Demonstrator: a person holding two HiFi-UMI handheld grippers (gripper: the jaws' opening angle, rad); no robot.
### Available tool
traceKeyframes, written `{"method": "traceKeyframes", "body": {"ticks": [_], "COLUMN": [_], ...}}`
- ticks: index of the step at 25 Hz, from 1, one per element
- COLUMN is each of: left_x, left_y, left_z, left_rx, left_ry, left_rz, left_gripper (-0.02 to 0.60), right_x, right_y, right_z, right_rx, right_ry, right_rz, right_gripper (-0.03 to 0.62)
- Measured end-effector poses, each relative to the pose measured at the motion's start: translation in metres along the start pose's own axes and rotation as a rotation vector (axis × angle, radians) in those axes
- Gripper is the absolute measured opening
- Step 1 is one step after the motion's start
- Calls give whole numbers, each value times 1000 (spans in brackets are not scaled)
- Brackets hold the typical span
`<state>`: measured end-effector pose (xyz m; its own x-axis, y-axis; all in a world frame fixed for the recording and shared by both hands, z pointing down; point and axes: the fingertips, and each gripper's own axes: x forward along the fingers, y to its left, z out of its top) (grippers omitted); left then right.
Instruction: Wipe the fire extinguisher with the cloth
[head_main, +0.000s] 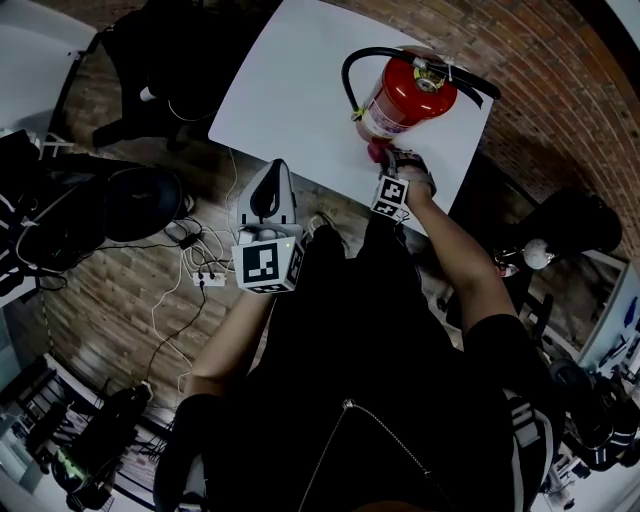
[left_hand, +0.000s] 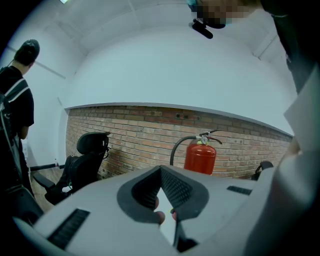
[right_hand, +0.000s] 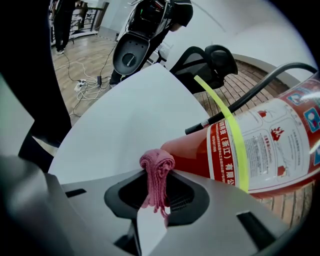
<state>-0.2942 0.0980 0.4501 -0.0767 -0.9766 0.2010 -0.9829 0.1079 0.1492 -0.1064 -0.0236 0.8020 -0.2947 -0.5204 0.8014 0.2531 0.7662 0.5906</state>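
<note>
Pinched between my right tongs (right_hand: 158, 192), the pink cloth (right_hand: 157, 167) is bunching into a small wad that pokes out past the tips, with a few strands hanging down between the pads. Those tongs are clamping narrowly on the cloth and nothing else. Right ahead of the wad, the fire extinguisher (right_hand: 255, 150) is standing on the white bench (right_hand: 125, 115), toward its far right corner in the head view. The cloth is sitting at the lower red part of the cylinder and seems to be touching it, though I cannot vouch for firm contact. My left tongs (left_hand: 161, 172) are hovering off the near edge of the bench, well apart from the extinguisher. Their tips are meeting on nothing.

I am reading this as the wiping step itself, with the cloth low on the body; how much has been covered I cannot tell. The next move is calling for a steady sweep up or around the curve, with enough pressure to rub yet without losing so small a pinch. The black hose (right_hand: 260, 91) and the yellow strap (right_hand: 235, 145) are lying close on that side, so I am planning to steer round them. With nothing bracing the cylinder, a sideways shove could tip it.
</note>
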Motion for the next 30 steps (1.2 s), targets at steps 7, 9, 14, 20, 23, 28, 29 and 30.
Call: {"method": "traceKeyframes", "body": {"ticks": [7,9,14,20,23,28,29,30], "left_x": [5,7,10,13,14,14,14,14], "left_y": [-5,-6,-10,-15,-15,-20,-20,-21], "left_z": [6,9,12,17,18,18,18,19], "left_rx": [-1,0,6,0,-4,-8,-9,-10], "left_ry": [-12,-21,-33,-43,-45,-49,-49,-50], "left_rz": [-24,-32,-47,-64,-68,-82,-84,-85], "left_gripper": [11,11,9,11,9,11,11,11], "right_x": [-17,-22,-35,-53,-62,-82,-85,-88], "right_y": [-12,-17,-28,-41,-47,-61,-64,-66], "right_z": [6,8,9,12,16,18,19,19], "right_rx": [32,42,59,72,95,117,121,123], "right_ry": [12,13,14,0,-19,-17,-15,-12], "right_rz": [-16,-26,-35,-51,-60,-84,-91,-97], "right_gripper": [104,104,104,104,104,104,104,104]}}
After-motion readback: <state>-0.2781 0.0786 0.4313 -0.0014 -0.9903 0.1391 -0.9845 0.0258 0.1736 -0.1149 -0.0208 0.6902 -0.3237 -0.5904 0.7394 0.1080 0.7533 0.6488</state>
